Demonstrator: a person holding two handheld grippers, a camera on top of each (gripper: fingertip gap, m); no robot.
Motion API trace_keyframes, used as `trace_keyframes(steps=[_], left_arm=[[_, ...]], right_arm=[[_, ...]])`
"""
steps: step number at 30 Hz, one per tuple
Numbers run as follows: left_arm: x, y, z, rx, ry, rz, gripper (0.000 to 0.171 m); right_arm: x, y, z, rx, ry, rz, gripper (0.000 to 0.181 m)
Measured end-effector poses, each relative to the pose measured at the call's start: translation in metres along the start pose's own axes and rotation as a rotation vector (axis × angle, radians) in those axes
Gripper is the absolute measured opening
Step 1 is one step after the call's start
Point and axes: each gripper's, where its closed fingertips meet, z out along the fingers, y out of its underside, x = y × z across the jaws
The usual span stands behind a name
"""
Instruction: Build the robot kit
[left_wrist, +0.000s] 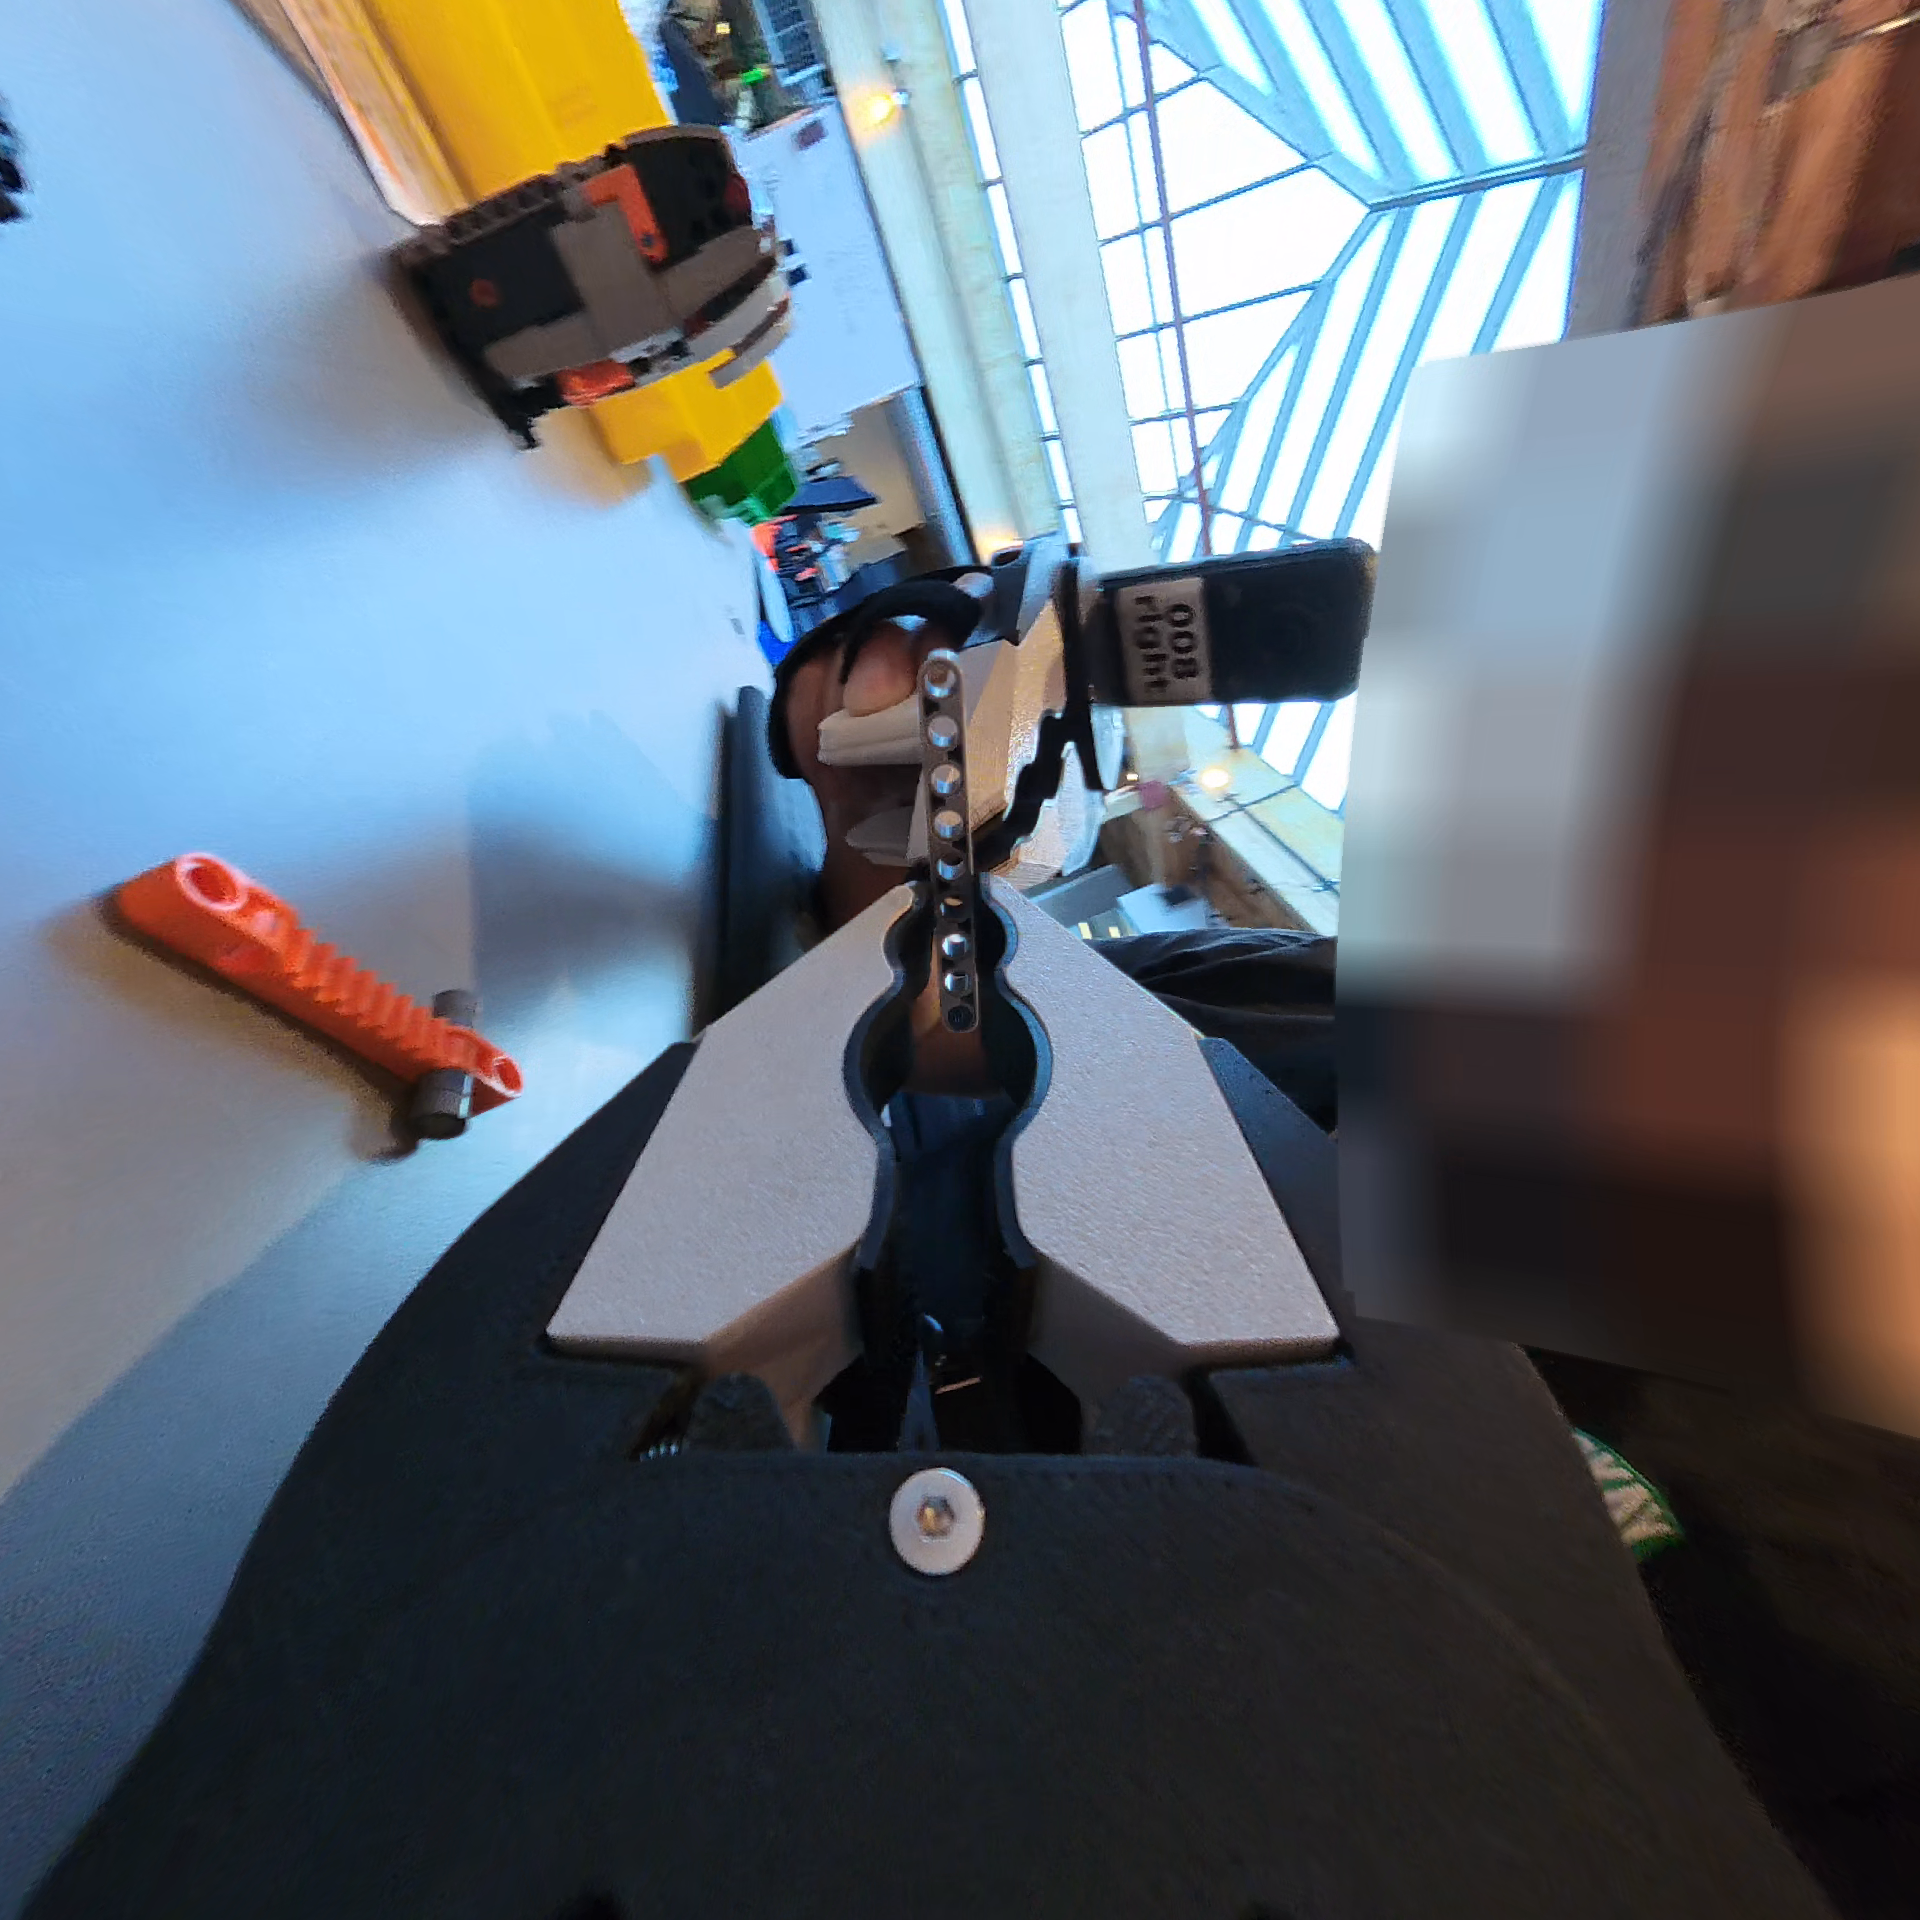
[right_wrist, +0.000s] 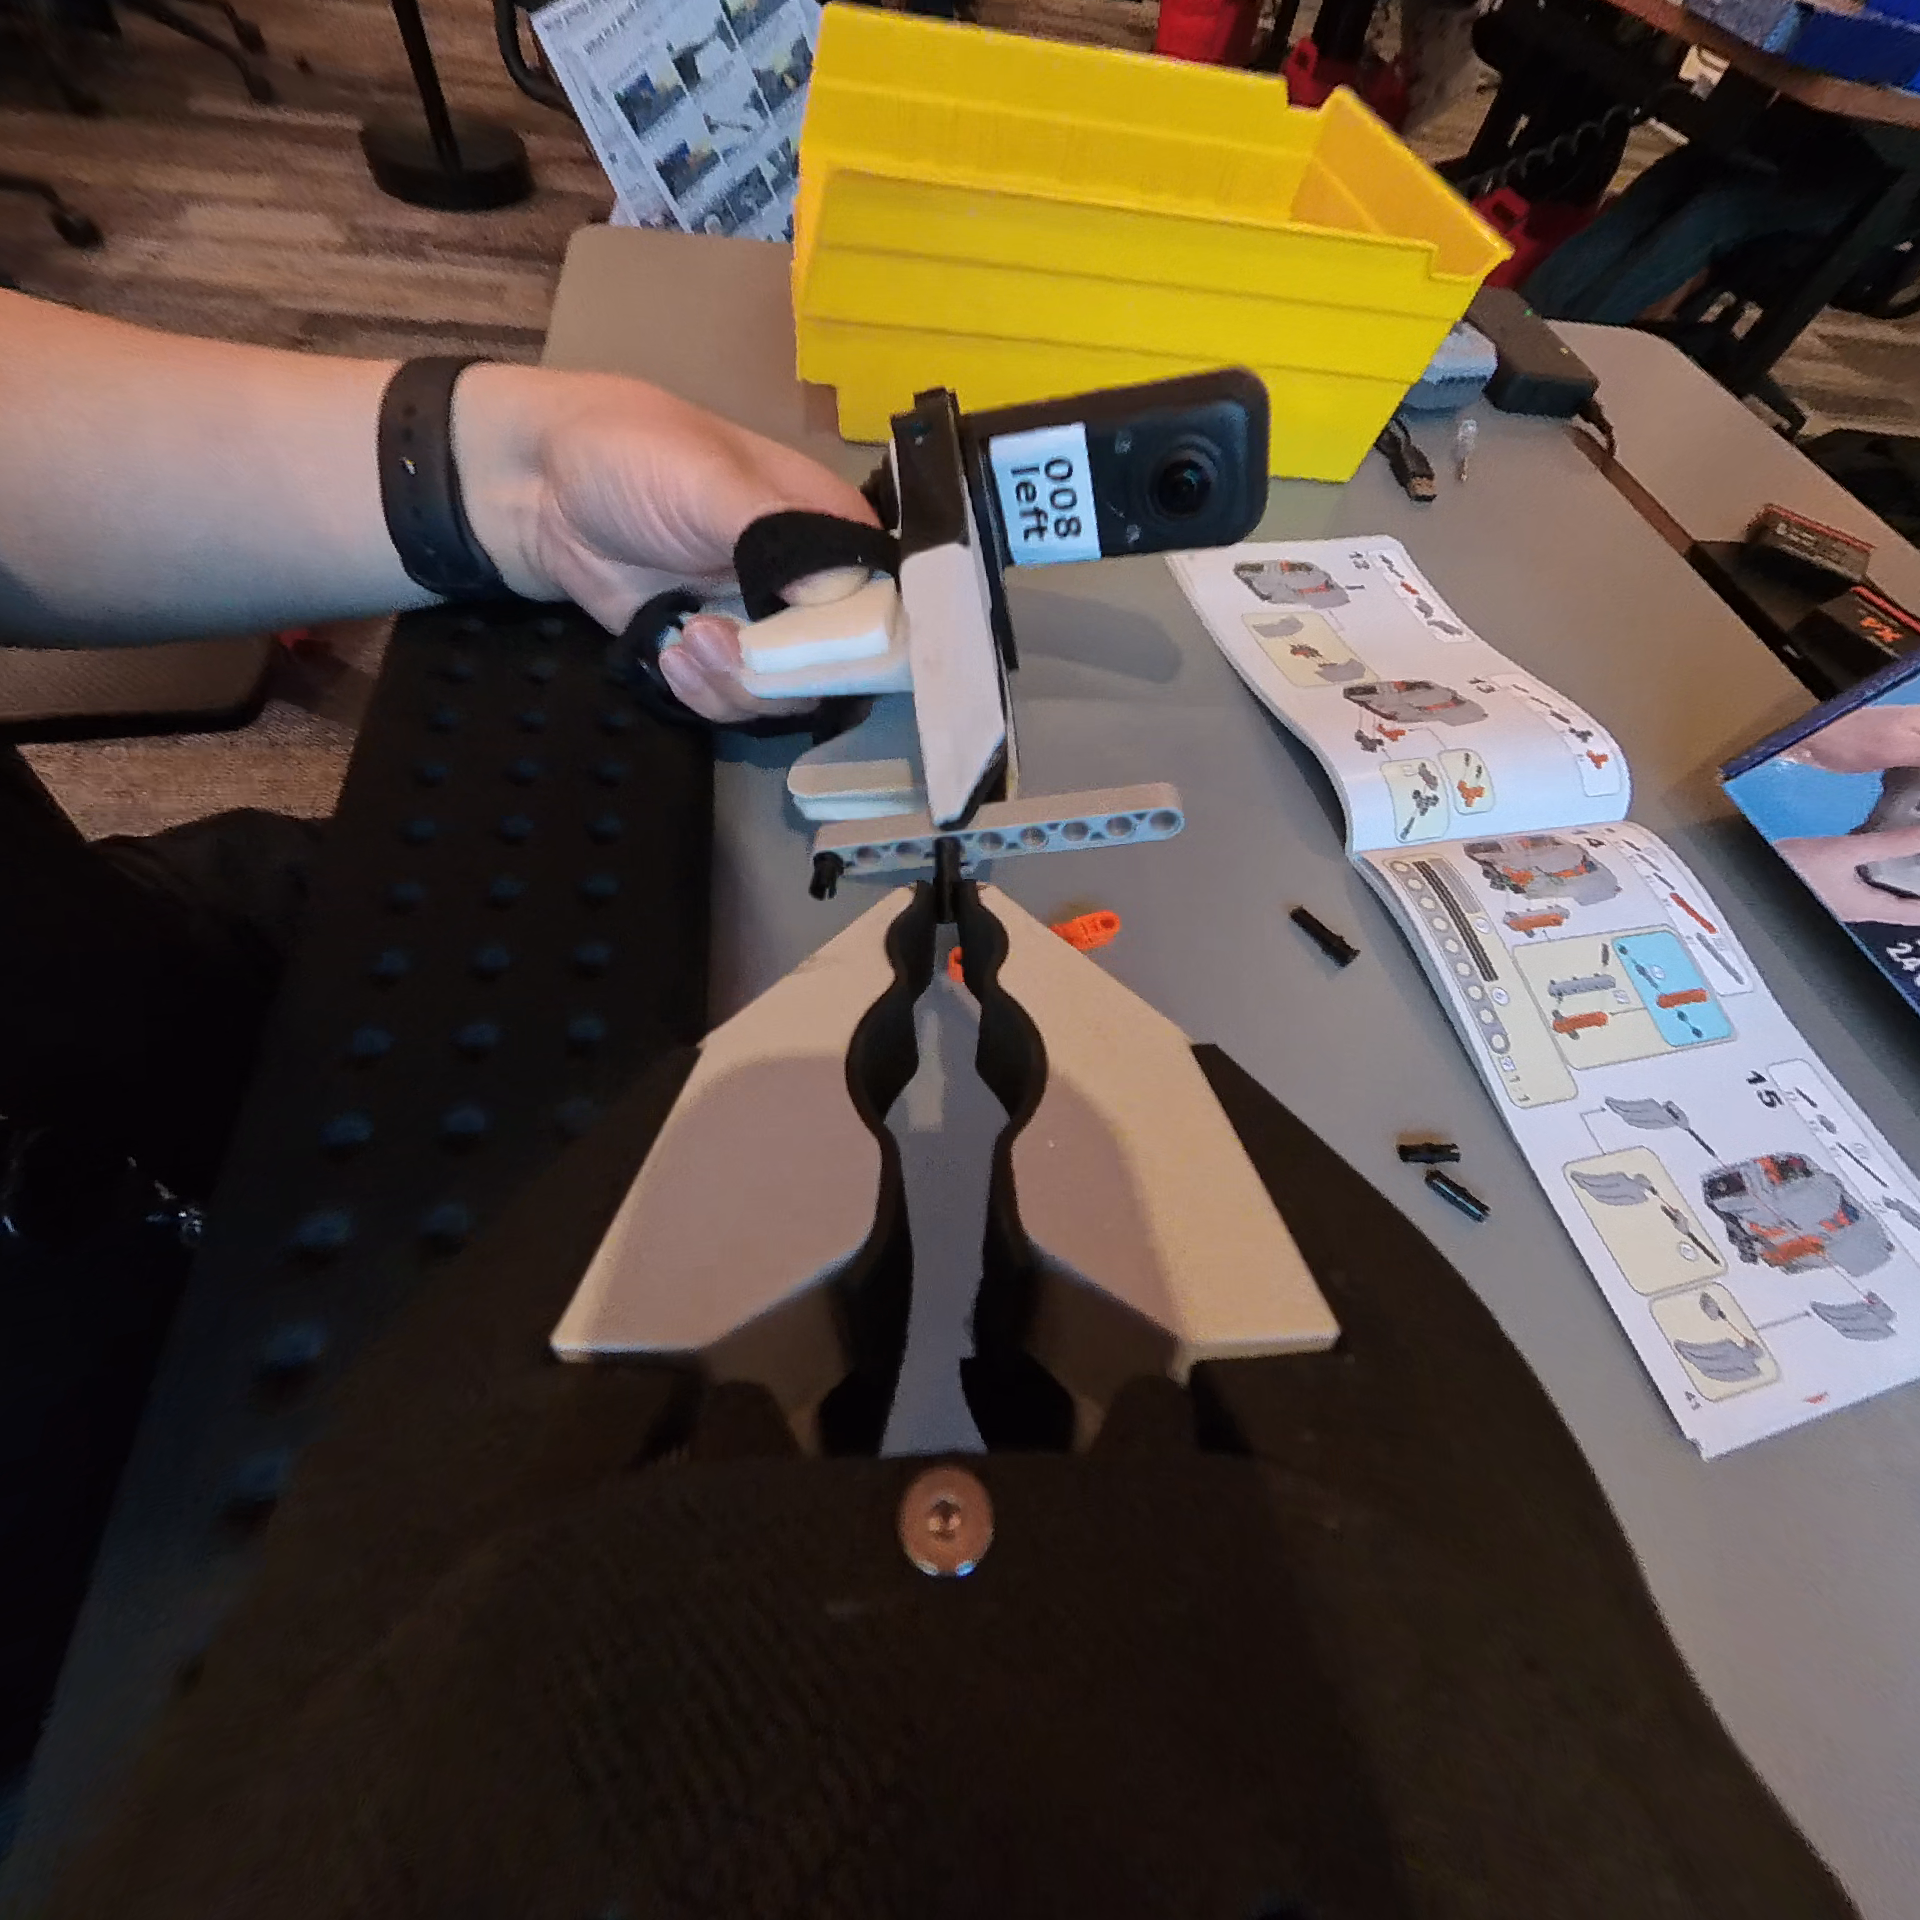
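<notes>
Left wrist view first: my left gripper (left_wrist: 948, 904) is closed on a grey holed beam (left_wrist: 951, 842), pinching it near one end so that most of its length sticks out past my fingertips, up in the air. Beyond the beam sits my right gripper (left_wrist: 1023, 727), seen head-on with its camera block (left_wrist: 1231, 623) on top. On the table (left_wrist: 260, 623) lies an orange toothed bar (left_wrist: 312, 987) with a dark grey pin through its near end, well apart from me. Farther off stands a partly built grey, black and orange model (left_wrist: 603, 270), just in front of a yellow bin (left_wrist: 520, 83).

Right wrist view: my right gripper (right_wrist: 948, 904) is nearly shut, its tips pinching a small black pin (right_wrist: 947, 868) right at the beam's underside. The beam (right_wrist: 1039, 831) lies crosswise, held by the left gripper (right_wrist: 961, 748) coming down from above, with a hand (right_wrist: 623, 520) behind it. An open instruction booklet (right_wrist: 1507, 935) lies to the right, with loose black pins (right_wrist: 1322, 935) on the grey table beside it.
</notes>
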Motion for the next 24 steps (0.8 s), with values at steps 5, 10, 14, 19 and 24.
trace_keyframes(steps=[5, 10, 14, 19, 24], left_arm=[[-0.013, 0.001, 0.0, -0.008, -0.094, -0.003, 0.003], [-0.035, 0.003, 0.0, -0.015, -0.266, -0.027, 0.004], [-0.049, 0.004, -0.002, -0.022, -0.394, -0.033, 0.004], [-0.054, 0.001, -0.005, 0.011, -0.407, -0.063, 0.004], [-0.05, 0.0, -0.005, 0.025, -0.379, -0.073, 0.004]], right_arm=[[0.002, 0.013, 0.005, -0.088, 0.027, -0.034, 0.002], [0.007, 0.033, 0.009, -0.231, 0.096, -0.135, 0.002], [0.008, 0.044, 0.013, -0.303, 0.127, -0.16, 0.002], [0.011, 0.047, 0.016, -0.314, 0.162, -0.137, 0.002], [0.011, 0.044, 0.015, -0.248, 0.127, -0.031, 0.002]])
